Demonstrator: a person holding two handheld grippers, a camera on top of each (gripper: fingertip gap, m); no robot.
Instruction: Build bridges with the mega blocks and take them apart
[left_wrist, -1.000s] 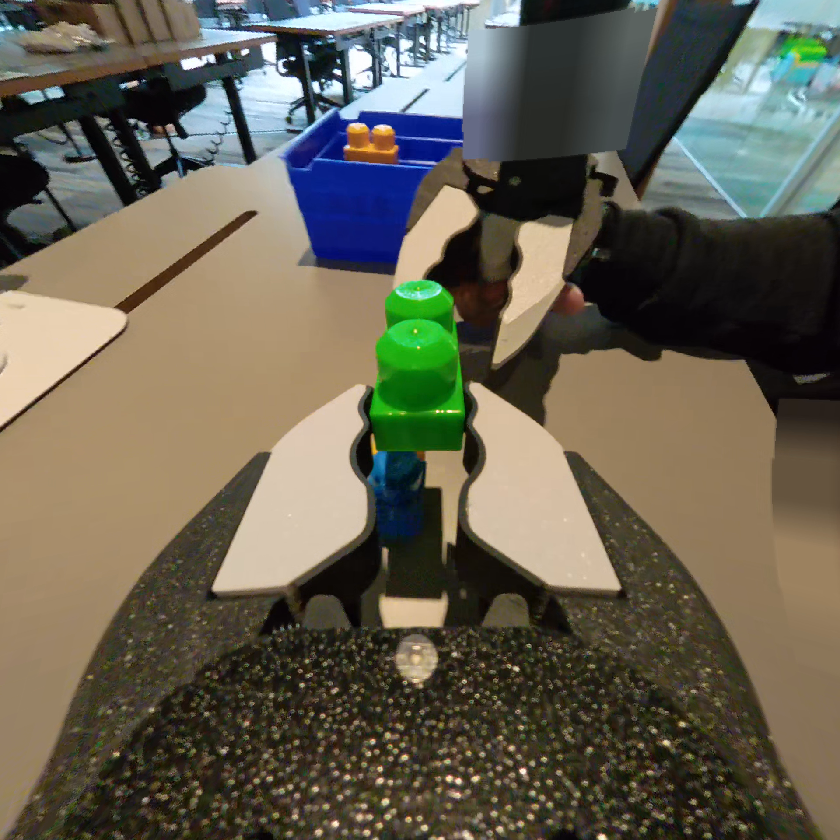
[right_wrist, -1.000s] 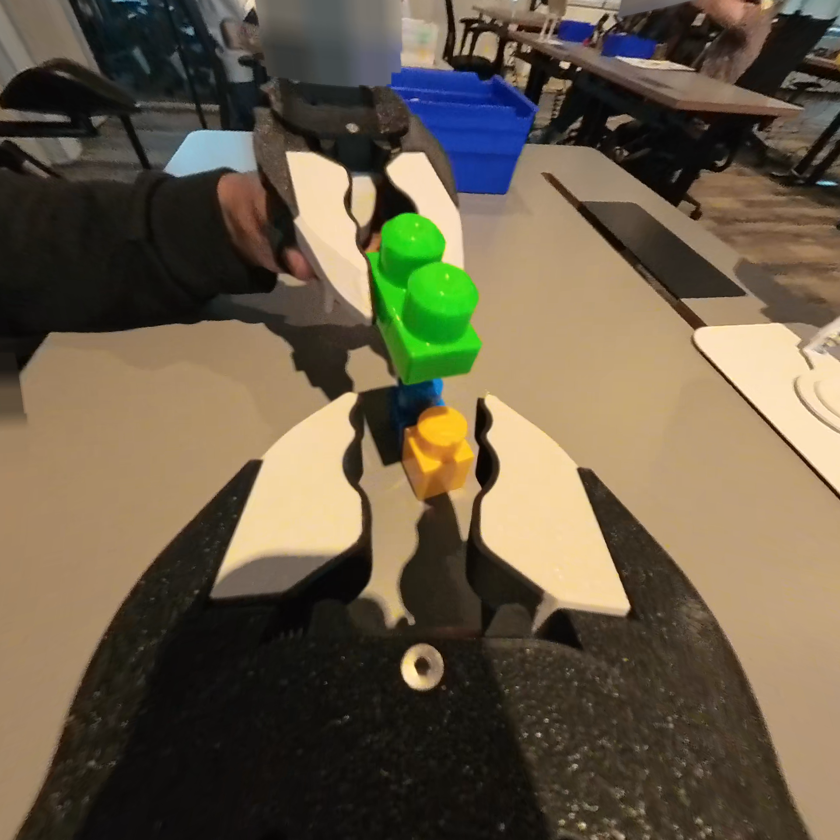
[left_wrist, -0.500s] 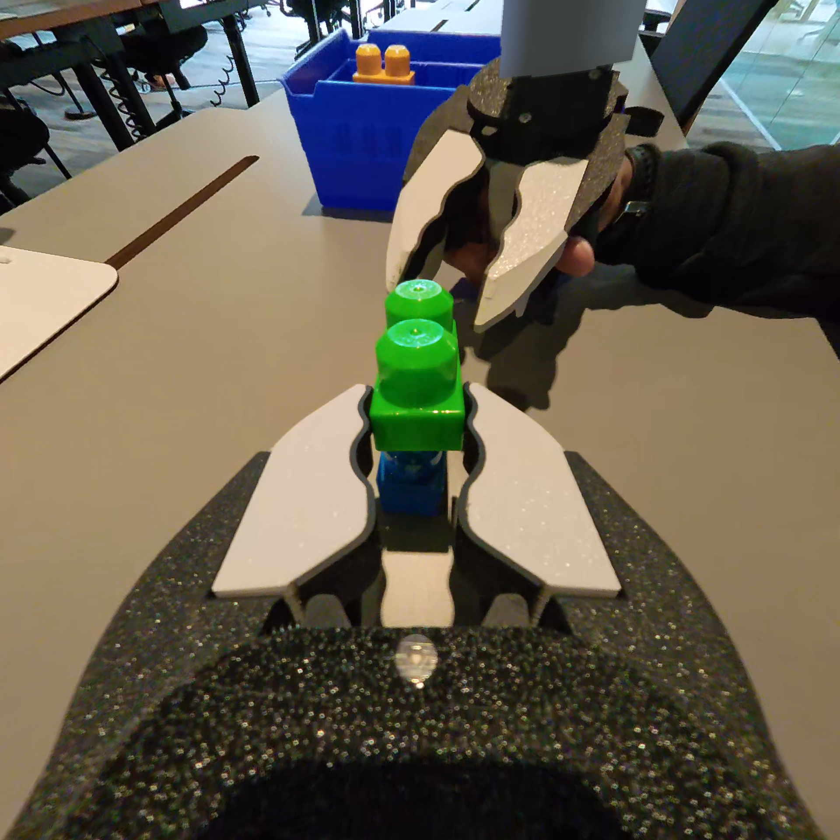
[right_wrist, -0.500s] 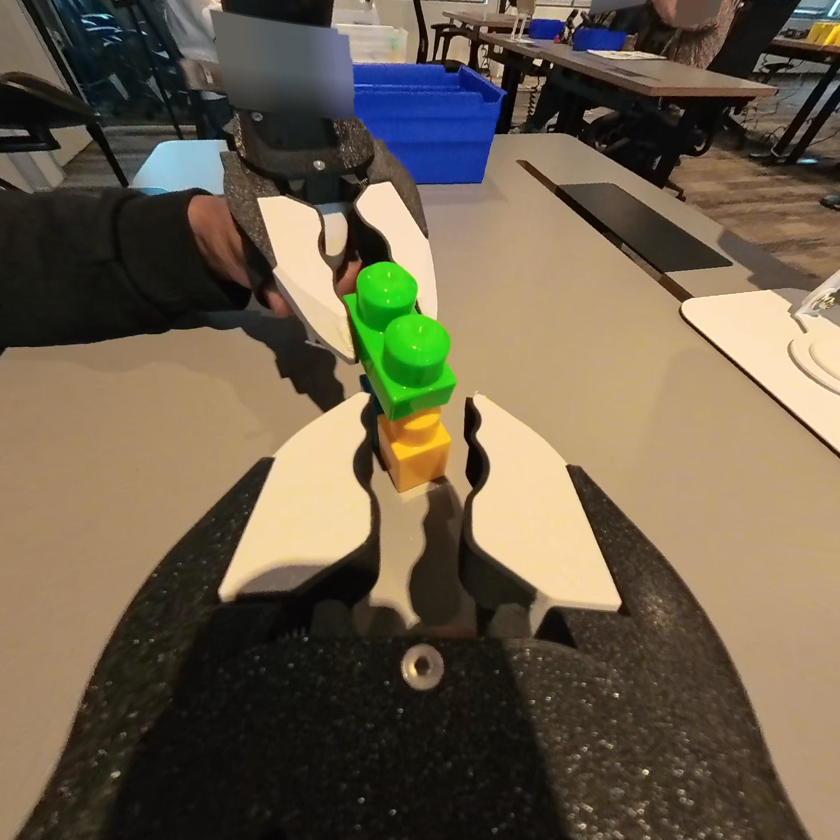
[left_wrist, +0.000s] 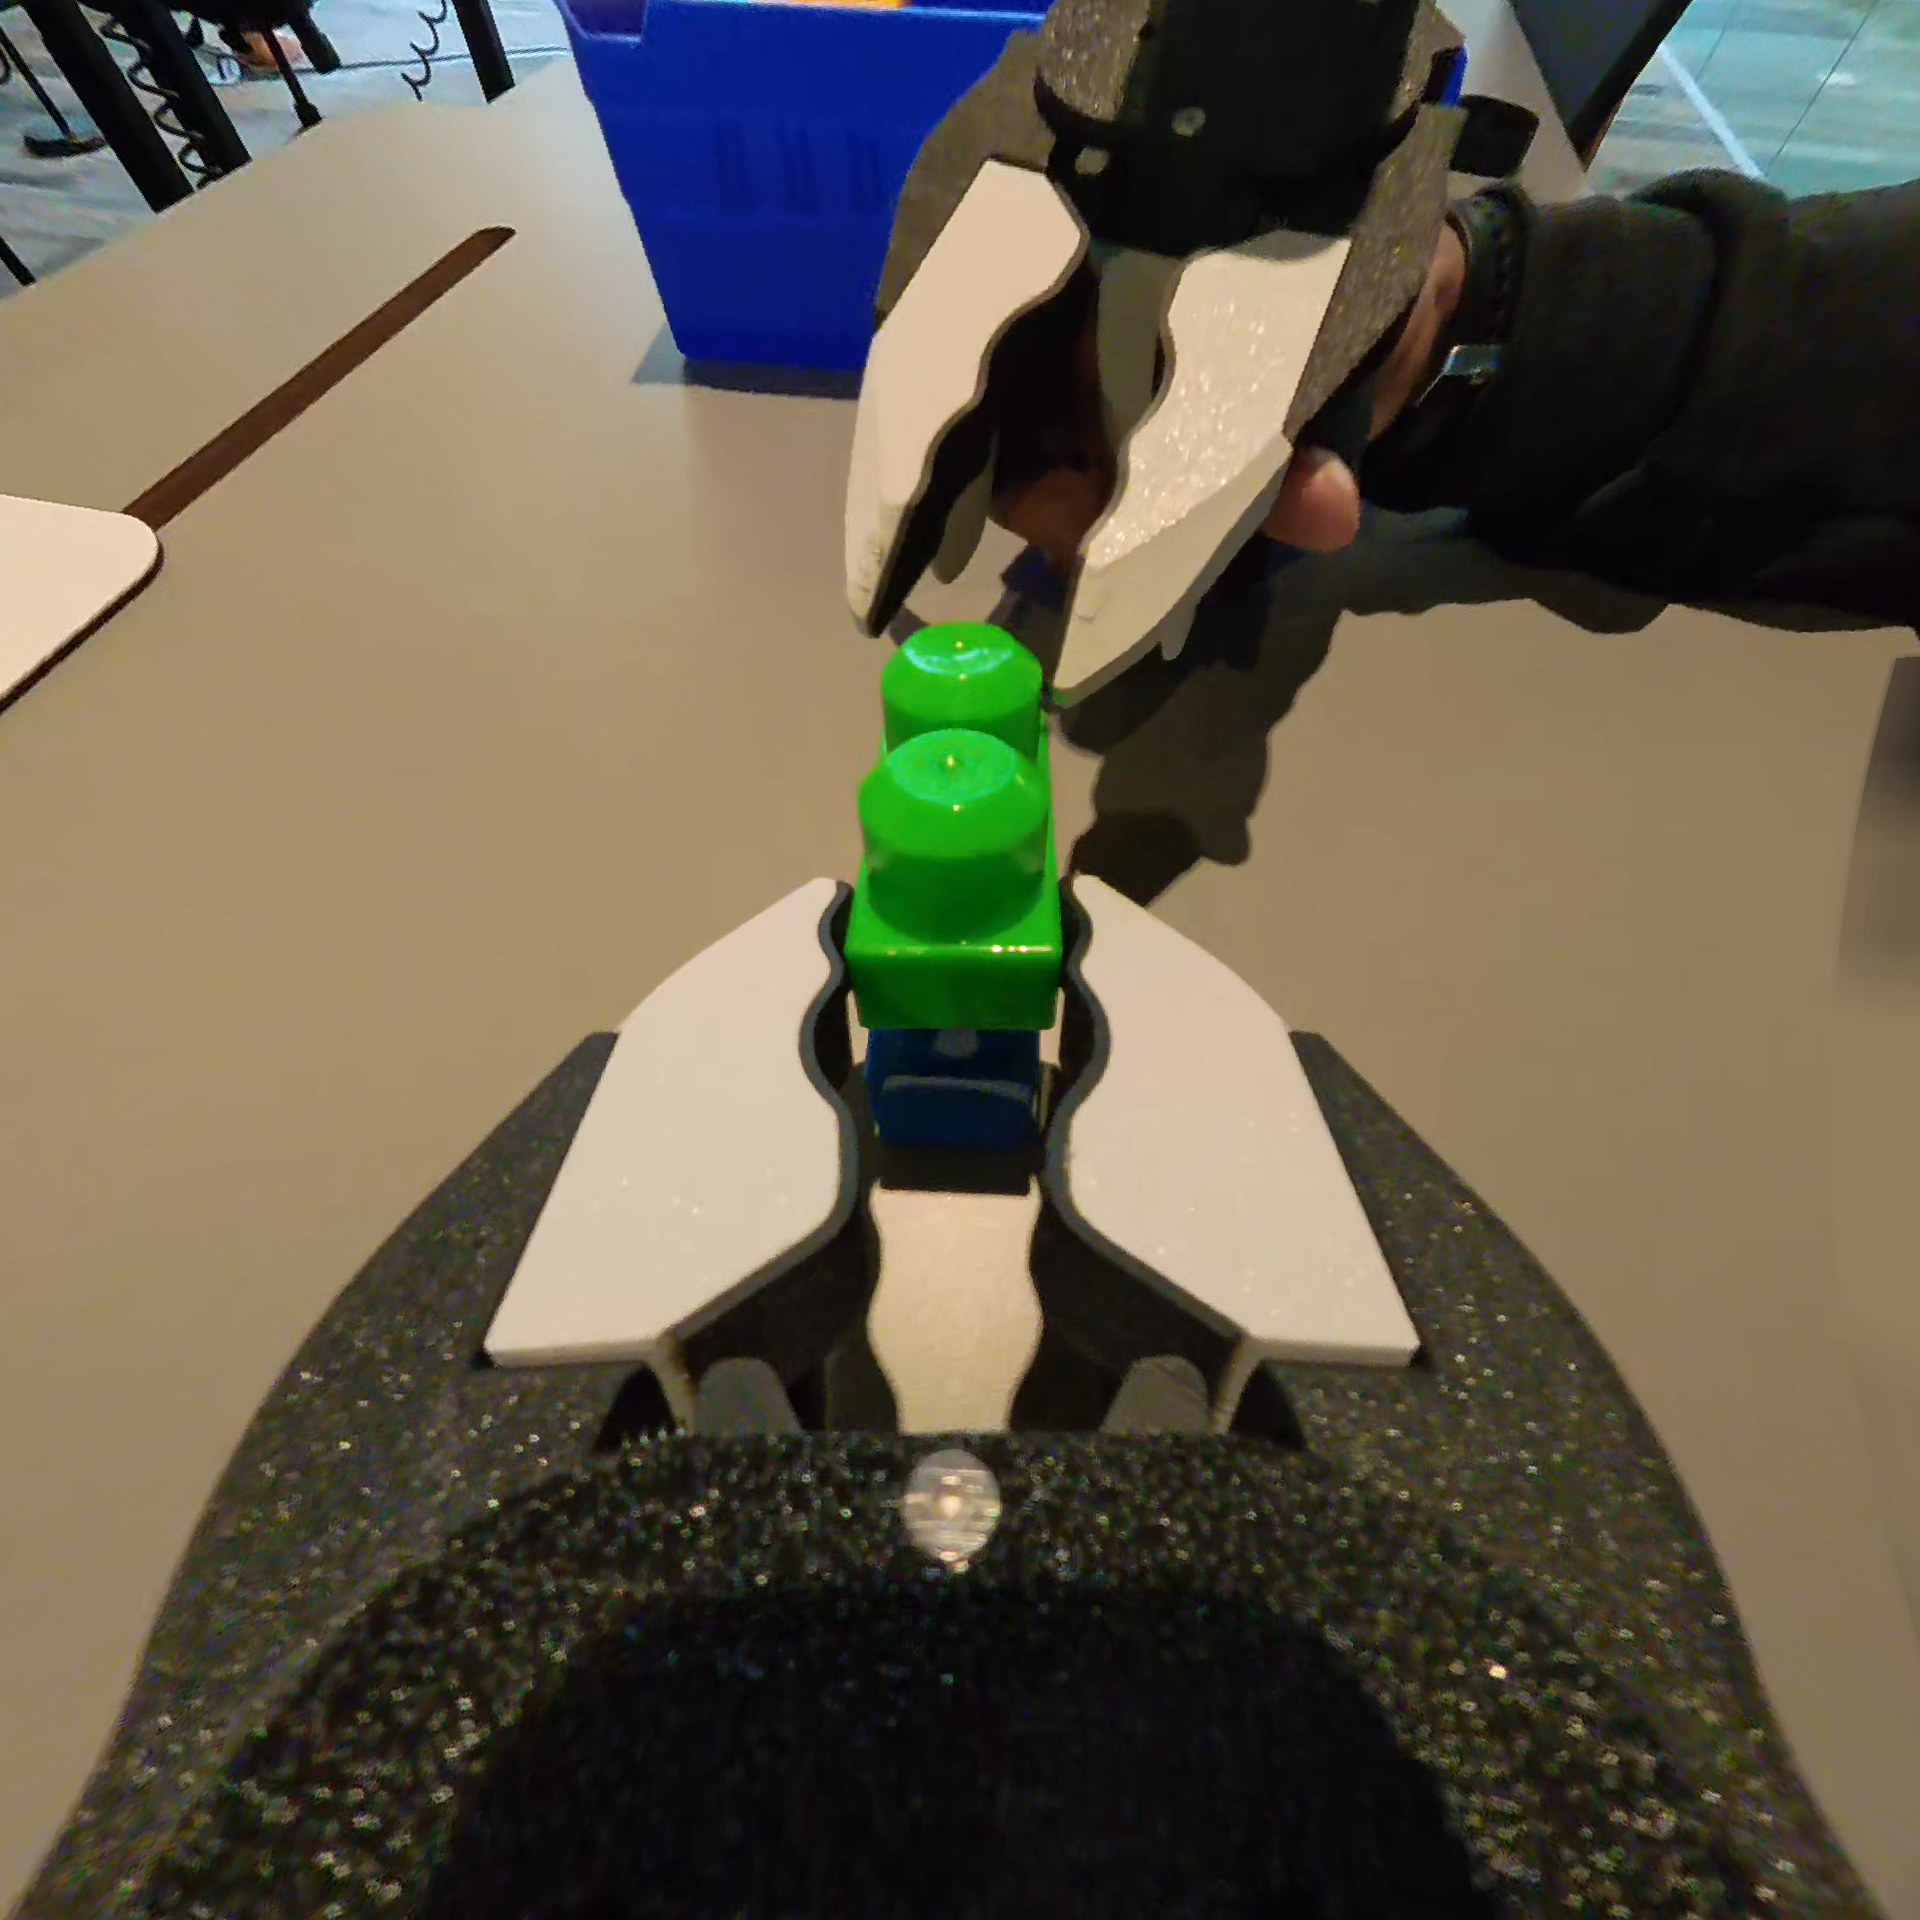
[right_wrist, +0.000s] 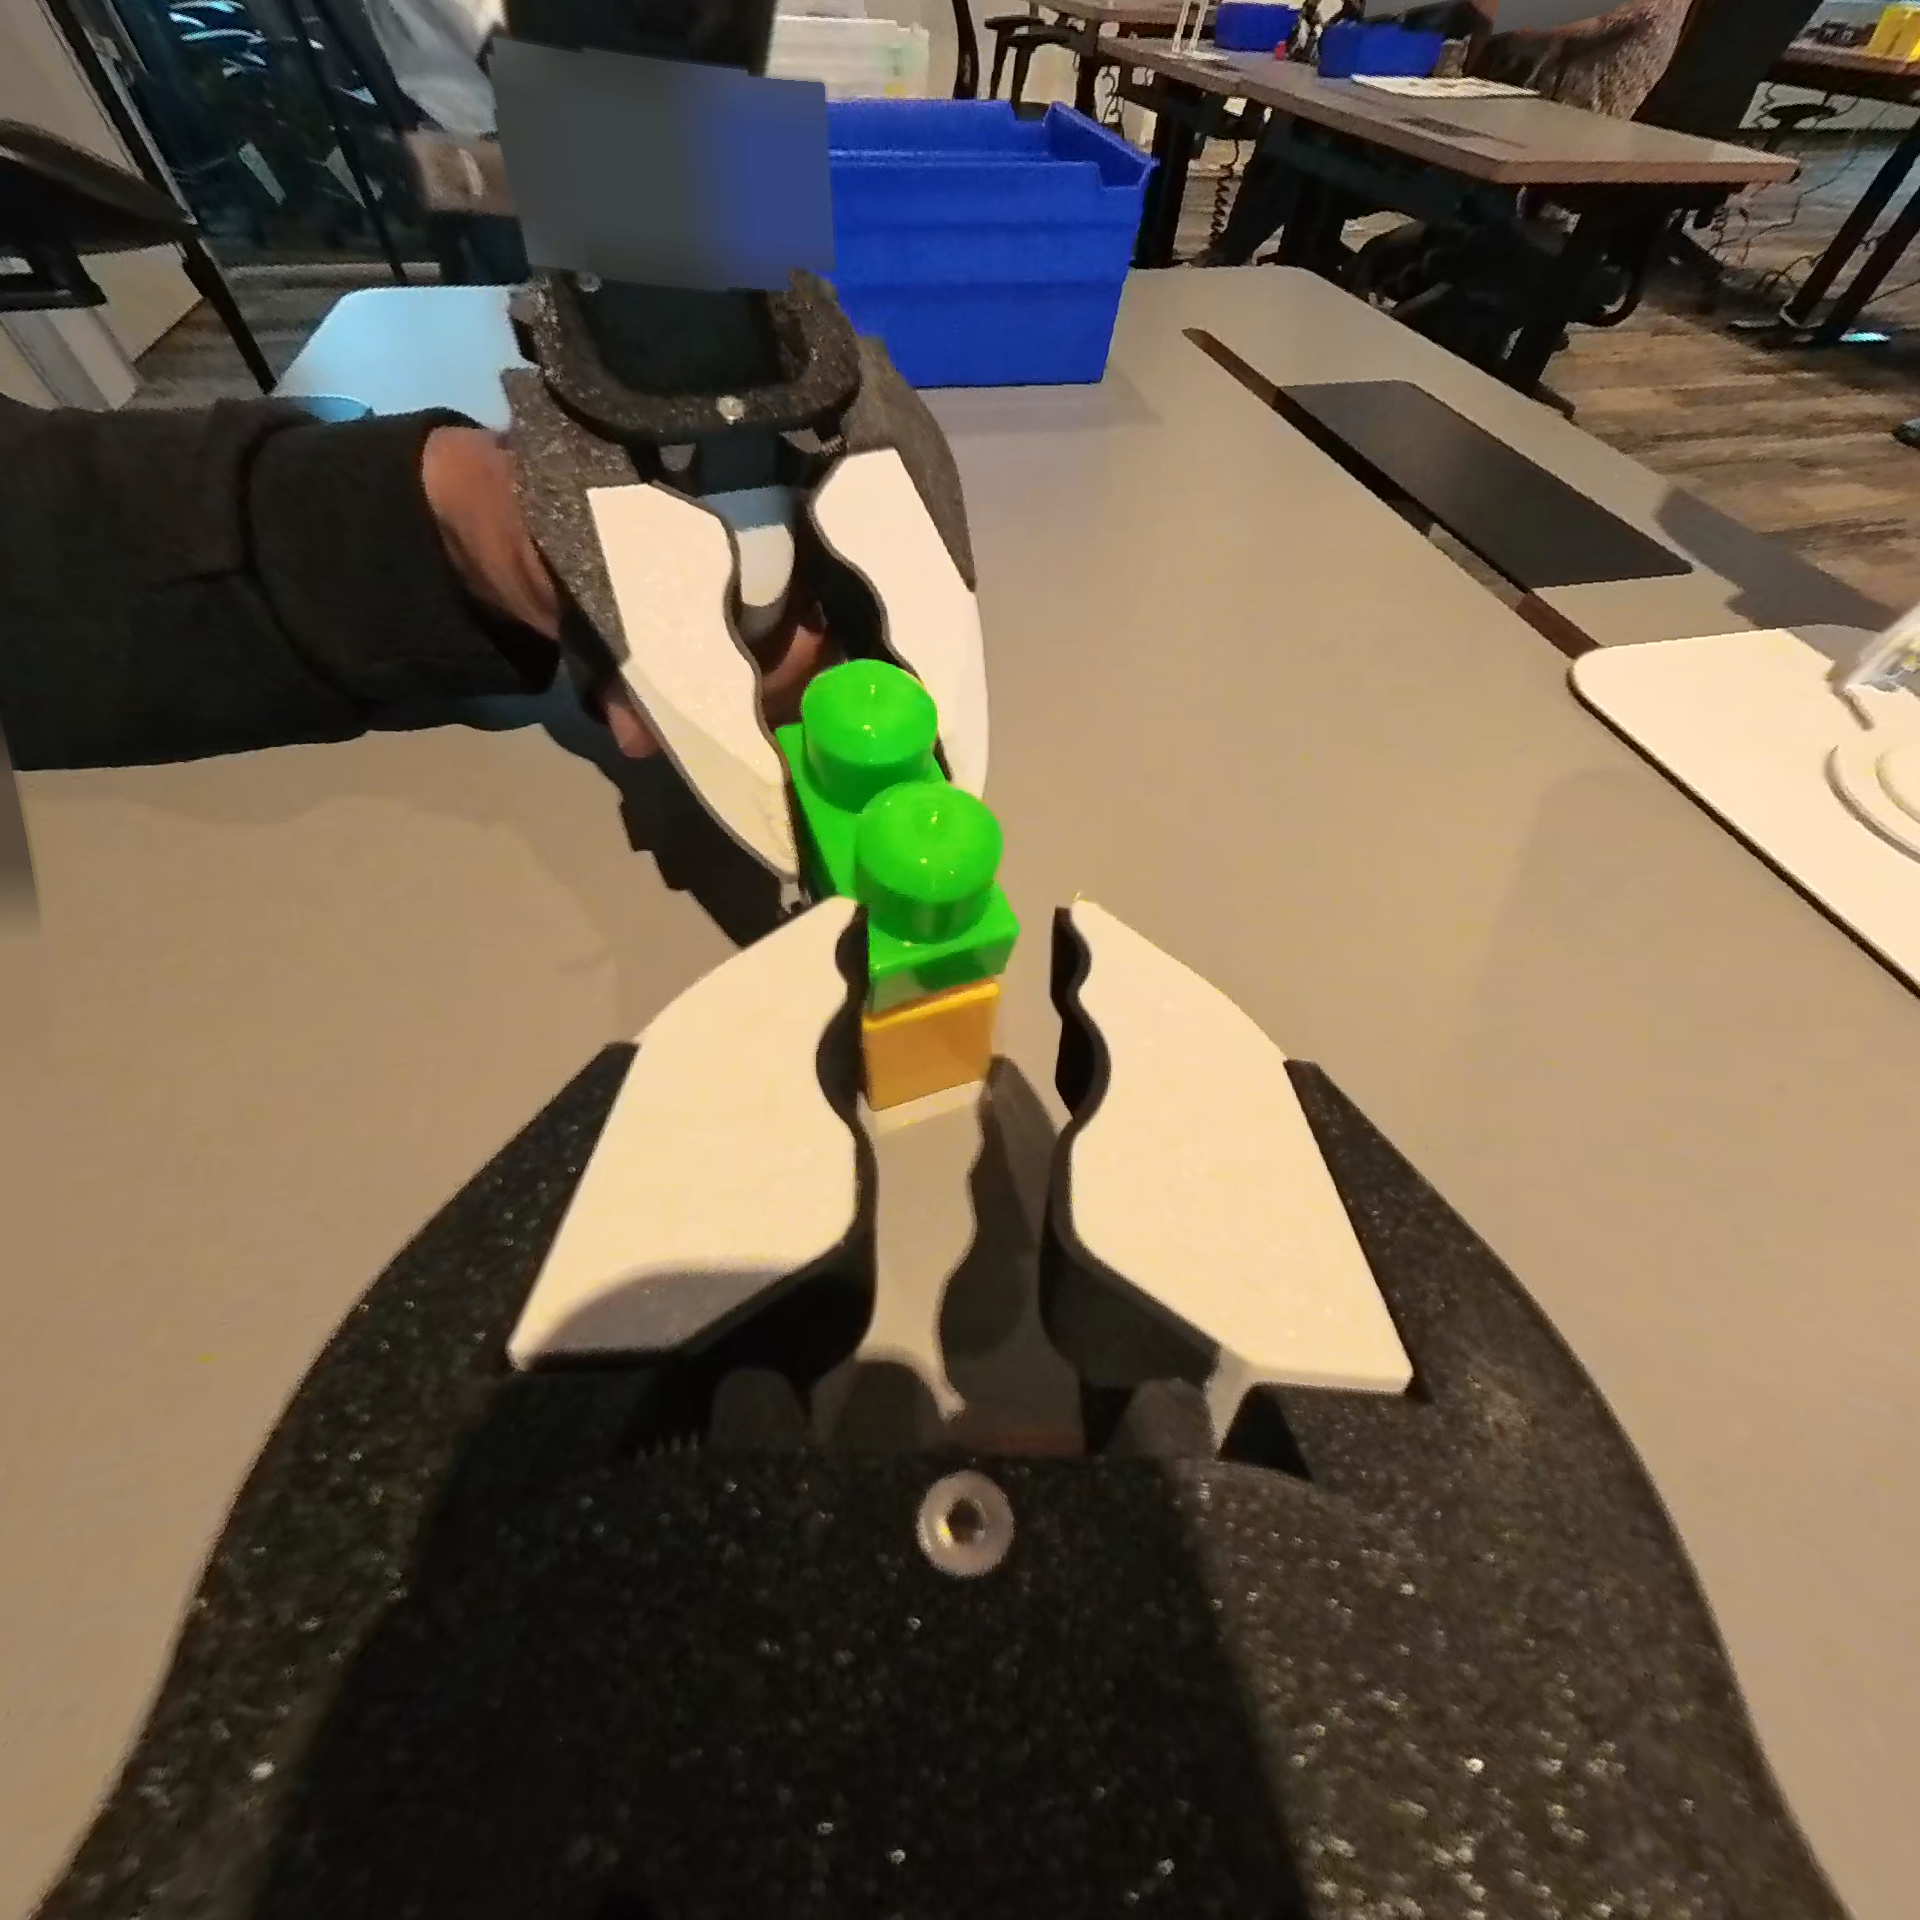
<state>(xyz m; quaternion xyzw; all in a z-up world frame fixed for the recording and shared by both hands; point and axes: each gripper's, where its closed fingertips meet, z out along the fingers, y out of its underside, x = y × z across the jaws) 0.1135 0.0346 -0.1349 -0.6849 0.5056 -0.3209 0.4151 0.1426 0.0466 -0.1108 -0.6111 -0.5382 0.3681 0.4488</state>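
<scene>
A green two-stud block (left_wrist: 951, 935) lies across a blue block (left_wrist: 951, 1101) and a yellow block (right_wrist: 925, 1049) like a small bridge on the grey table (left_wrist: 416, 831). My left gripper (left_wrist: 954, 925) is shut on the green block's near end, above the blue block. It also shows in the right wrist view (right_wrist: 883, 821), on the block's far end. My right gripper (right_wrist: 956, 925) is open, with its fingers on either side of the yellow block and the green block's (right_wrist: 914, 883) end. In the left wrist view the right gripper (left_wrist: 971, 644) is just beyond the far stud.
A blue bin (left_wrist: 769, 208) stands at the table's far edge and also shows in the right wrist view (right_wrist: 987, 270). A white board (right_wrist: 1745, 769) lies to the right there, and a dark slot (left_wrist: 312, 364) cuts the tabletop. Other desks and chairs stand behind. The left gripper's tips are roughly 5 centimeters from the right gripper's.
The left gripper has lowered the green block onto the blue and yellow blocks. The right gripper has moved in until its fingers flank the yellow block.
</scene>
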